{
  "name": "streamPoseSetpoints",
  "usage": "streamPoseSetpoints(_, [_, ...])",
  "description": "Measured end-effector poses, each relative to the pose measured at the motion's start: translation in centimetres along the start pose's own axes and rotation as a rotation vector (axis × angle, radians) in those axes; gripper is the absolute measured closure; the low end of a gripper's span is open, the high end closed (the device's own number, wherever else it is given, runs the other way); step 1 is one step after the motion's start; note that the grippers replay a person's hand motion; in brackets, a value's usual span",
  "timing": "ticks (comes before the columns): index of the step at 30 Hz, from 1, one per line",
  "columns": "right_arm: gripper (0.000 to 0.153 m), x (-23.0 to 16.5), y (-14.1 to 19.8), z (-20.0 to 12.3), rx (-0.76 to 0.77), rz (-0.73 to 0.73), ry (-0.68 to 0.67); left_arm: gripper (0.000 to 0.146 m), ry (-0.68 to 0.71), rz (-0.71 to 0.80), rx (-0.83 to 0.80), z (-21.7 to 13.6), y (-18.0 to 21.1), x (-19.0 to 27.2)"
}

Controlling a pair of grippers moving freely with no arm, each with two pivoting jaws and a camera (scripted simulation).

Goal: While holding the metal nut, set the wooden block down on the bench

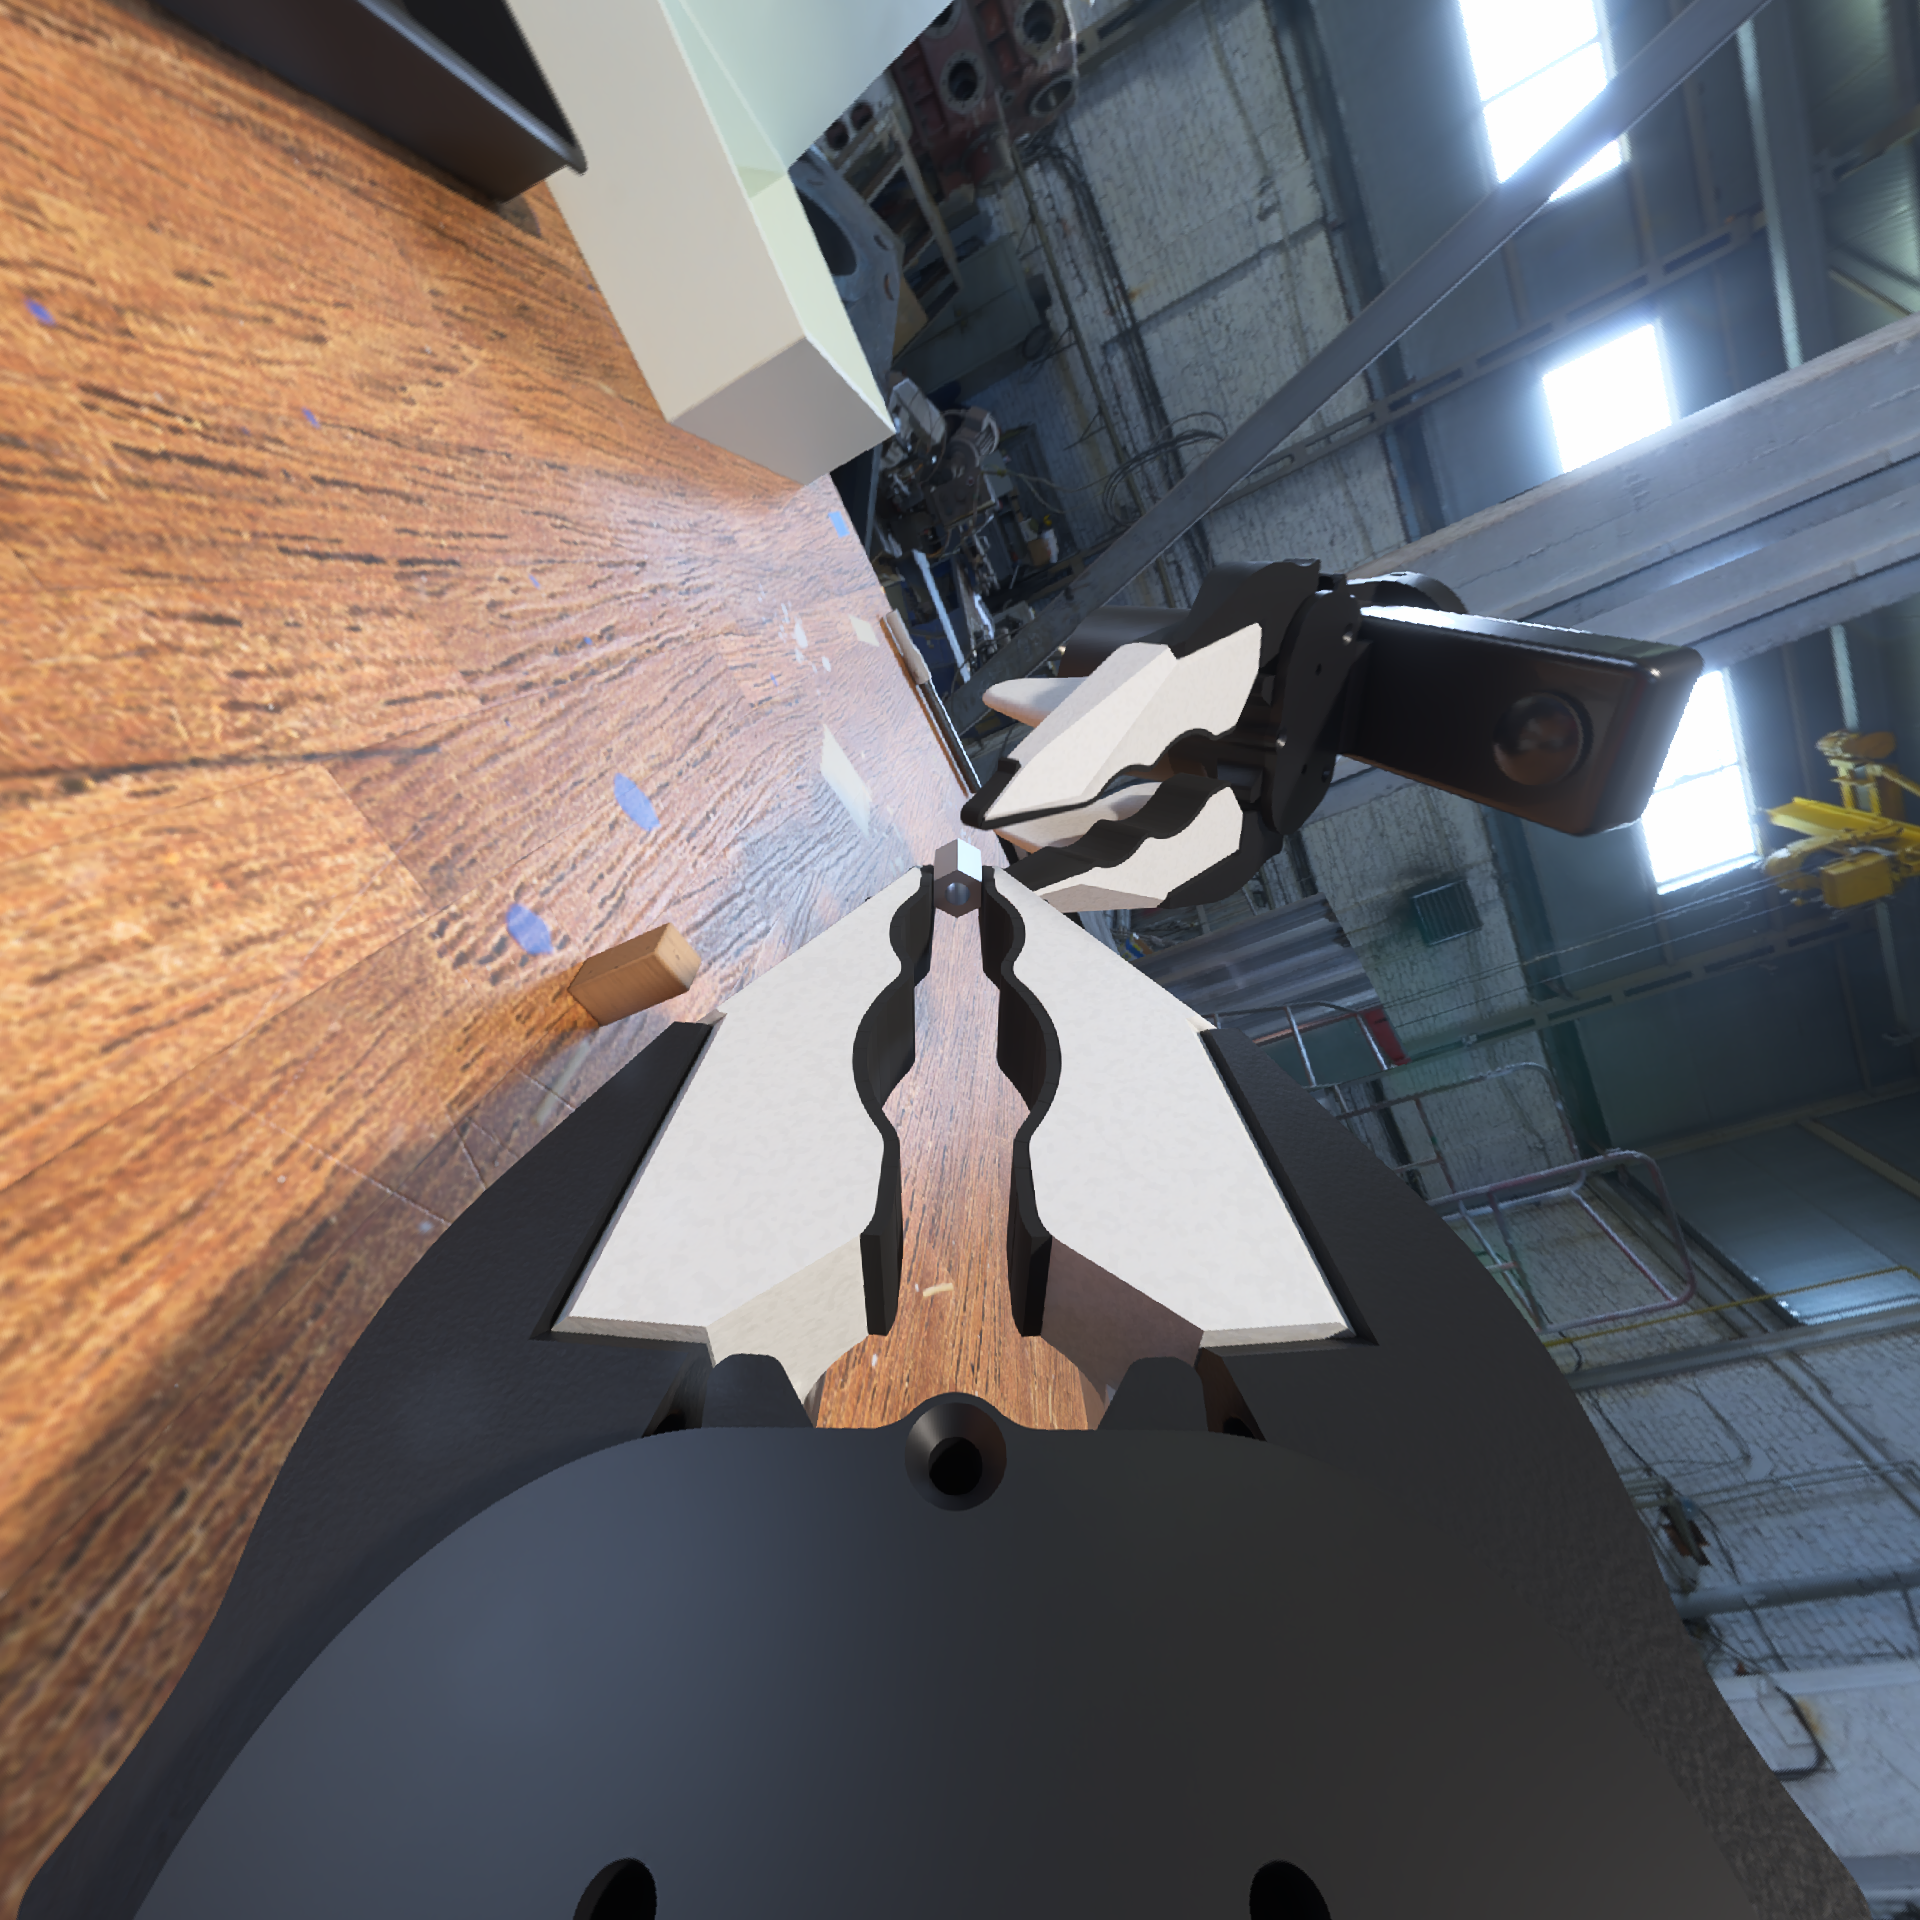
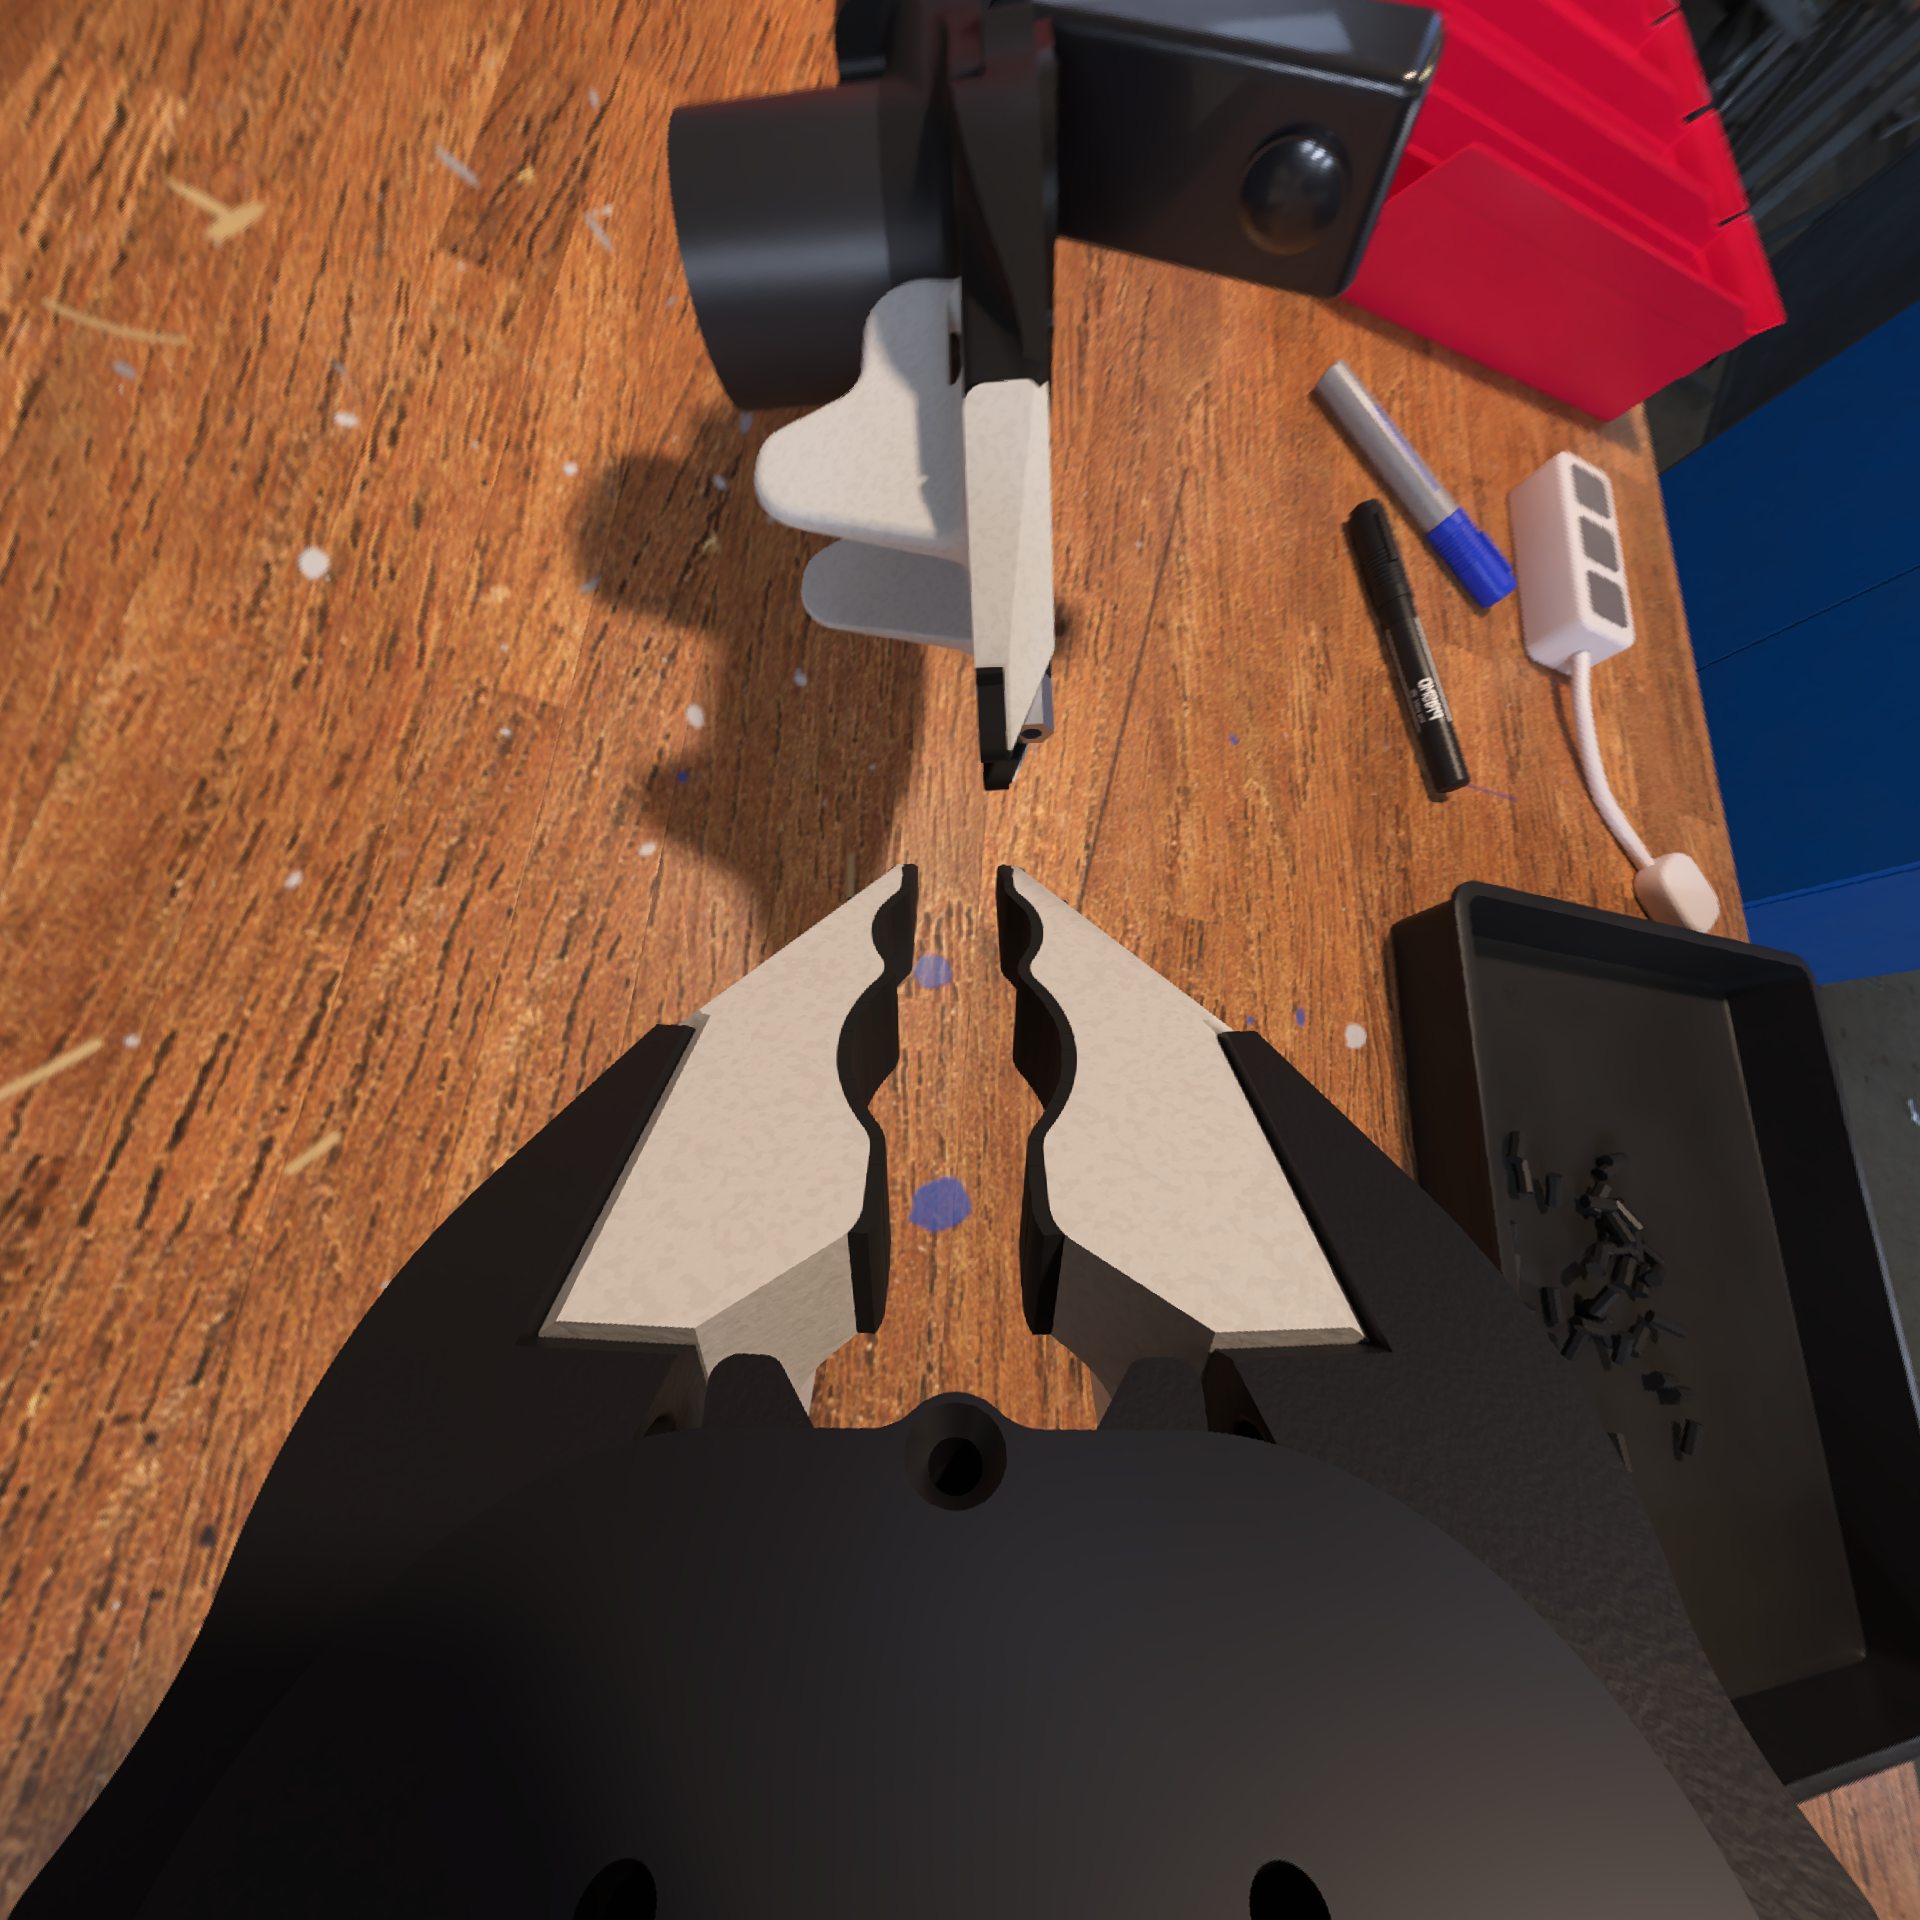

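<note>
My left gripper [image 1: 956, 881] is shut on a small metal hex nut [image 1: 957, 876] at its fingertips, held above the wooden bench [image 1: 260, 623]. The wooden block [image 1: 634, 971] lies on the bench to the left of my left fingers, apart from both grippers. My right gripper [image 2: 956, 883] has a narrow gap between its fingertips and holds nothing; only bench [image 2: 312, 727] shows between them. In the left wrist view the right gripper [image 1: 1003, 842] hovers just right of the nut. In the right wrist view the left gripper [image 2: 1008, 748] points down with the nut [image 2: 1036, 717] at its tip. The block is out of the right wrist view.
A white box [image 1: 727, 260] and a dark tray [image 1: 436, 94] stand at the bench's far end. A black tray [image 2: 1538, 1039] of small black parts, a black marker [image 2: 1408, 644], a blue-capped marker [image 2: 1413, 478], a white hub [image 2: 1574, 561] and red bins [image 2: 1558, 260] lie on the right.
</note>
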State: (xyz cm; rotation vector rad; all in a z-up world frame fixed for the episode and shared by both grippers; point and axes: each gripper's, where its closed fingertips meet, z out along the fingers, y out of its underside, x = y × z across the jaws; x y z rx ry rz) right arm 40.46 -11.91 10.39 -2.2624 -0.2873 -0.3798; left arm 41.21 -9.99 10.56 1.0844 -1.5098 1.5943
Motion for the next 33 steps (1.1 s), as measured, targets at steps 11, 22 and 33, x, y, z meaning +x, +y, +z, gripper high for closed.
streamPoseSetpoints(11, [0.145,-0.9,1.1,0.5,-0.017,0.038,-0.085,0.138,0.004,-0.103,-0.009,0.2,0.4,-1.0])
streamPoseSetpoints(22, [0.144,-0.9,0.9,0.6,0.007,0.066,-0.118,0.138,0.011,-0.121,-0.023,0.4,0.7,-1.0])
streamPoseSetpoints(33, [0.145,-1.2,1.4,0.8,-0.093,0.038,-0.110,0.138,0.025,-0.174,-0.029,0.6,1.0,-1.3])
